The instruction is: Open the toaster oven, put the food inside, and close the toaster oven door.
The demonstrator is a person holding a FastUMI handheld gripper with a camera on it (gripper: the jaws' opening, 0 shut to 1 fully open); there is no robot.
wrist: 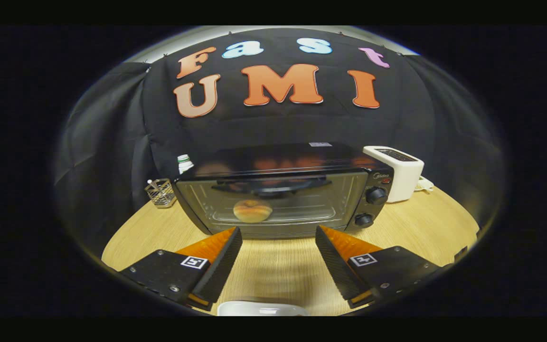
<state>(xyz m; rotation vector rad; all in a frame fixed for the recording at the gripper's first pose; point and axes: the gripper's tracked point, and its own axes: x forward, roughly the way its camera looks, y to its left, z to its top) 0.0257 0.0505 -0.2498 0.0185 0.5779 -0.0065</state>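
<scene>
Your jaws (278, 237) stand wide apart with nothing between them but bare tabletop (425, 228), and they hover just short of the toaster oven (283, 190). A pale rim of something, perhaps a dish (261, 308), sits on the tabletop directly beneath the jaws, too cut off to identify.

Just ahead of the fingertips lies the oven's lower front edge. The door (273, 202) looks shut, its dark handle (271, 185) running across the upper part of the glass. Through the glass you can see the food (252, 210), a round browned bun-like piece, resting inside on the rack, a little toward your left finger (221, 259).

Judging by this, the work appears essentially finished: food is in, the door seems closed. What remains, if anything, is confirming that the door is seated flush, which you cannot tell for certain from here.

Beyond the oven's right side stands a white toaster (399, 171); off its left corner sit a wire basket (161, 192) and a small bottle (184, 164).
</scene>
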